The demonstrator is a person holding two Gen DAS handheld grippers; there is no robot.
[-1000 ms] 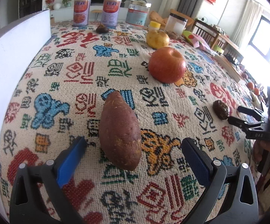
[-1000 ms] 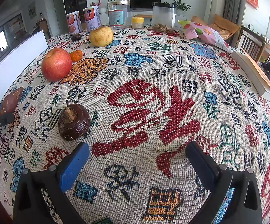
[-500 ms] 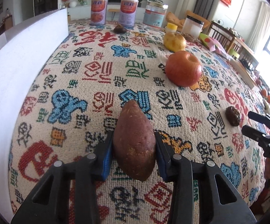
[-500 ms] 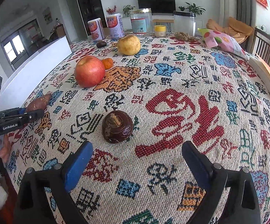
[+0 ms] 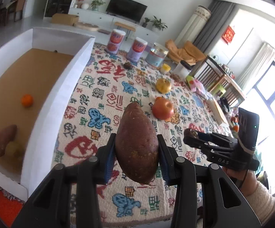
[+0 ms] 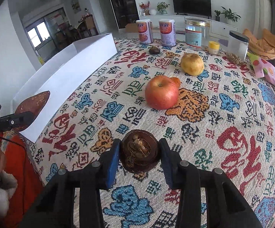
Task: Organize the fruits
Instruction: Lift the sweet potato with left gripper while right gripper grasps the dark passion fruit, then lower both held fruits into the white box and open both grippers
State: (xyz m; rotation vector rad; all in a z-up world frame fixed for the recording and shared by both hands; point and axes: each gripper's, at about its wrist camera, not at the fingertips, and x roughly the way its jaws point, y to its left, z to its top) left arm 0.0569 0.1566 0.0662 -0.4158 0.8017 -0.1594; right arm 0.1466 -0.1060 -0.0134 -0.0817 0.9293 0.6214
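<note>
My left gripper (image 5: 136, 142) is shut on a reddish-brown sweet potato (image 5: 135, 125) and holds it in the air above the patterned tablecloth (image 5: 103, 87). The jaws of my right gripper (image 6: 139, 146) are closing, and their blue pads press on a dark brown round fruit (image 6: 139, 153) between them. To the left stands a white box (image 5: 61, 95) holding an orange (image 5: 27, 100) and another sweet potato (image 5: 5, 139). On the cloth lie a red apple (image 6: 161, 92), a yellow fruit (image 6: 192, 64) and a small orange (image 6: 176, 80) behind the apple.
Two printed cans (image 6: 145, 31), a clear jar (image 6: 195, 34), a small yellow-lidded jar (image 6: 214, 47), a glass container (image 6: 238, 44) and a snack bag (image 6: 266, 70) line the far side. Another dark fruit (image 6: 154, 50) lies near the cans. The table's near edge runs below both grippers.
My left gripper shut on the sweet potato and lifted it, bringing the box's inside into view. My right gripper moved left to the dark round fruit and closed around it.
</note>
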